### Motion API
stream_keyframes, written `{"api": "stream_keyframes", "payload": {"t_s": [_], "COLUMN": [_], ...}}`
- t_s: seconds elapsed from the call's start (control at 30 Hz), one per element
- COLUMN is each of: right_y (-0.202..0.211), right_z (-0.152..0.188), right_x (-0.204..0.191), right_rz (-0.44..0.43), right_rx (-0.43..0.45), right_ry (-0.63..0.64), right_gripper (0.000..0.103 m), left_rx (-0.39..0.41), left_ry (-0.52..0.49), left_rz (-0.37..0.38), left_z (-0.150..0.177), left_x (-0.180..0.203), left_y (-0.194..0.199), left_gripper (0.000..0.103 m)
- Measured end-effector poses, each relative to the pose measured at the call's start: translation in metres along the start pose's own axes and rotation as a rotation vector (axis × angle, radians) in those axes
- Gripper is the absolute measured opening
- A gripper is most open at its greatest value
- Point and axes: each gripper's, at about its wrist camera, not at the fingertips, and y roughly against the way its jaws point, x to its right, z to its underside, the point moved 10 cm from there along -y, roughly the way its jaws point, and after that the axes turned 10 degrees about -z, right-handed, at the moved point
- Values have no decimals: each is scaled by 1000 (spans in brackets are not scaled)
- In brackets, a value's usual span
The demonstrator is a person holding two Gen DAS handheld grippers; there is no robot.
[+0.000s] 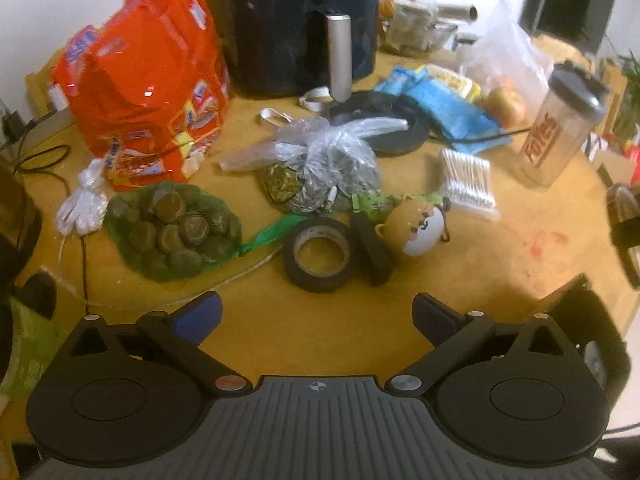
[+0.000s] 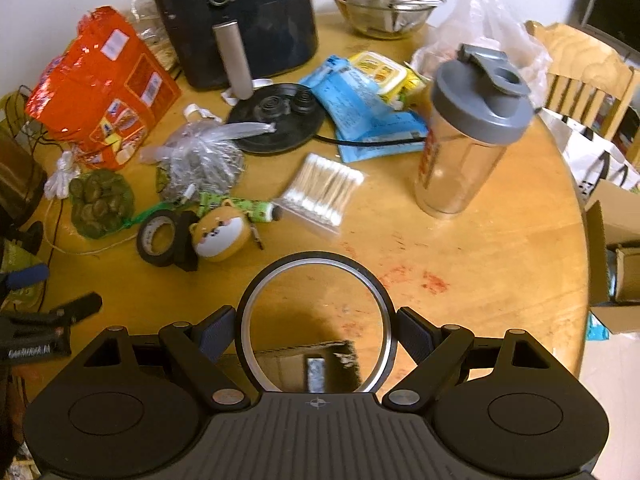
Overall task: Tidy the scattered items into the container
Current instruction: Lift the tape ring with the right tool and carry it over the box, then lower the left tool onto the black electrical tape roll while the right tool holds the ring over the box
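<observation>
The right gripper (image 2: 316, 330) is clamped on a round black-rimmed mirror (image 2: 316, 320), one finger pressing each side of the rim, and holds it upright above the near part of the round wooden table (image 2: 500, 248). The left gripper (image 1: 316, 316) hangs with its jaws wide apart and nothing between them, facing the clutter across the middle of the table.

The container is most likely the open cardboard box (image 2: 616, 256) just off the table's right edge, though its inside is hard to make out. To do this step well, the mirror should travel level toward that edge with the grip kept firm: the rim is smooth and curved, so it may roll or slip between the pads if the wrist twists. It should pass clear of the shaker bottle (image 2: 468, 132) standing nearer the far right of the table, then be lowered into the box before the fingers part, since glass will not take a drop.

Still scattered near the table's middle are the black tape roll (image 1: 318, 256), the dog-faced case (image 1: 414, 226) and the pack of cotton swabs (image 1: 470, 178), within reach of the left gripper
</observation>
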Motion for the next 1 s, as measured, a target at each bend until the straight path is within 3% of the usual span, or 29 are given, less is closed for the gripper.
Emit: {"api": "stream_keyframes", "payload": {"t_s": [0.1, 0.2, 0.8, 0.93, 1.0], "right_y": [-1, -2, -2, 0, 1], "right_z": [1, 4, 12, 13, 13], "right_x": [10, 19, 46, 54, 57], "right_rz": [10, 21, 60, 69, 72], "right_rx": [-5, -12, -23, -22, -23], "right_ry": [-19, -38, -105, -115, -120], "right_gripper": [87, 87, 87, 87, 87], "left_rx": [-62, -73, -22, -28, -40], "left_ry": [-63, -119, -436, -460, -469], "left_rz": [82, 129, 72, 74, 74], "left_z": [2, 4, -8, -13, -13], "left_x": [11, 18, 25, 26, 27], "left_y": [-12, -18, -77, -90, -97], "left_gripper": [103, 102, 102, 101, 90]}}
